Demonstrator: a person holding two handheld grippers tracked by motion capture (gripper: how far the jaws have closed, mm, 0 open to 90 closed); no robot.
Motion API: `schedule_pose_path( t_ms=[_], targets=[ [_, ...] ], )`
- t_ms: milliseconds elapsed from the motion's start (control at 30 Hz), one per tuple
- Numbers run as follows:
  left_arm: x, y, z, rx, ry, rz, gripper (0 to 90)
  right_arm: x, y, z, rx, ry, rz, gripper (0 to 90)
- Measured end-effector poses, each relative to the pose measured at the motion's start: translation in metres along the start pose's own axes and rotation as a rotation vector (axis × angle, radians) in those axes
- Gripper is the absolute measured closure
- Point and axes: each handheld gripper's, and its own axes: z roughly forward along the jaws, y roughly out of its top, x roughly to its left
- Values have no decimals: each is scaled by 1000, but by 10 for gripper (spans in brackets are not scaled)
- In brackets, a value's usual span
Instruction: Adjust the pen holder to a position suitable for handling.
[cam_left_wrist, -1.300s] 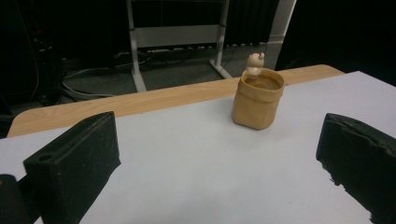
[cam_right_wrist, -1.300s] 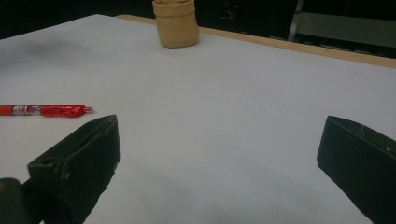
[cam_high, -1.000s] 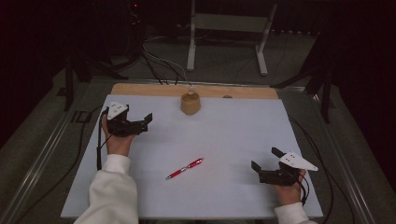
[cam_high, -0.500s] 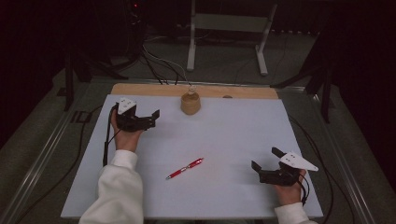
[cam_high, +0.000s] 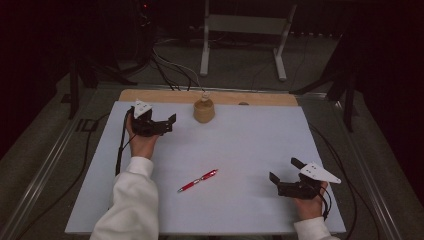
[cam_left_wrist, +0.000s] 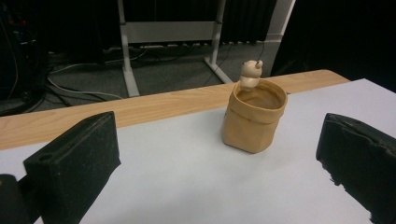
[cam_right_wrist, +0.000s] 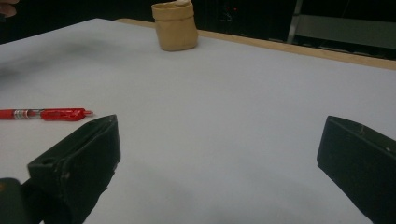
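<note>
The white tabletop (cam_high: 240, 150) carries everything. Near its far edge stands a tan pouch-shaped pot (cam_high: 203, 110), upright, with what looks like a small bear figure (cam_left_wrist: 251, 73) on its rim. The left claw (cam_high: 167, 124) sits just beside the pot, jaws wide apart and empty. The right claw (cam_high: 285, 170), near the front corner, gapes wide too, holding nothing. A red pen (cam_high: 198, 180) lies flat between them.

The room is dark. Beyond the white-topped bench (cam_high: 240, 145) a grey metal stand (cam_high: 245, 30) rests on grey floor (cam_high: 240, 75). Black cables (cam_high: 170, 67) trail there.
</note>
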Motion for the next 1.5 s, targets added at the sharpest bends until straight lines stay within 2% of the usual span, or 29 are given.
schedule_pose_path(
  t_ms=[633, 1033, 1267, 1500],
  targets=[
    [-15, 6, 30, 10, 2, 6, 0, -1, 0, 0, -3, -2, 6, 0],
    [-24, 10, 48, 8, 26, -1, 0, -2, 0, -1, -7, -3, 18, 0],
    [-32, 10, 61, 20, 33, 13, 0, -3, 0, 1, -7, -2, 17, 0],
    [-38, 7, 74, 38, 36, 8, 0, -4, 0, 2, -8, 0, 20, 0]
  ],
)
